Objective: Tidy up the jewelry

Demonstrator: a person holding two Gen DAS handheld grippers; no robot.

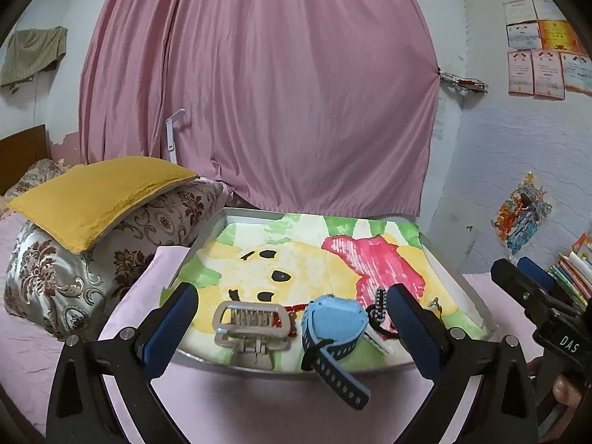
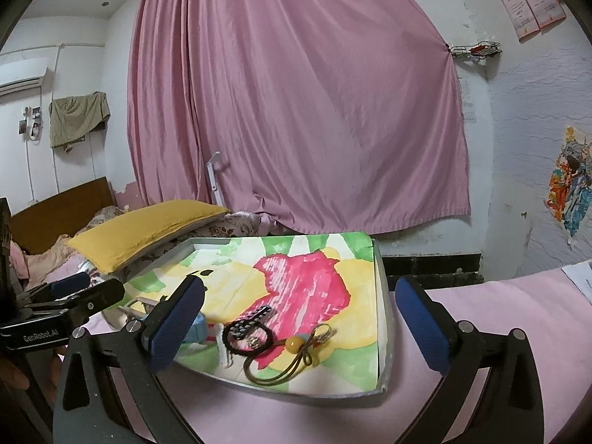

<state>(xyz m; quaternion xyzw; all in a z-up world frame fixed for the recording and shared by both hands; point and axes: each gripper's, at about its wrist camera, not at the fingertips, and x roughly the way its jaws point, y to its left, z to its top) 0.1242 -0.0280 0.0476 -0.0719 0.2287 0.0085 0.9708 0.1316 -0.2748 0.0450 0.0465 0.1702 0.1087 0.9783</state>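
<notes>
A pink curtain (image 1: 259, 85) fills the wall behind a bed (image 1: 229, 399) covered in pink cloth. On the bed, in front of the curtain, a shallow metal tray (image 1: 201, 238) is set, lined with a painted paper sheet (image 1: 296, 259); this tray is taken as the landmark. To its left a yellow pillow (image 1: 100, 199) is stacked on a patterned cushion (image 1: 88, 270).

Both grippers are held just before the tray's near rim. The left gripper (image 1: 292, 307) is seen with its jaws wide apart and nothing between the pads. The right gripper (image 2: 299, 309) likewise has its jaws spread wide and grips nothing.

The jewelry is gathered along the tray's near edge. A grey hair claw clip (image 1: 251, 327) lies at near left. Right of it a blue watch (image 1: 333, 327) is placed, its strap hanging out over the rim. A red string is partly hidden behind both. Towards the near right a black-and-white beaded piece (image 2: 249, 320), a dark hair tie (image 2: 248, 340) and a brown cord with a yellow bead (image 2: 294, 342) are tangled together; where one ends cannot be made out.
</notes>
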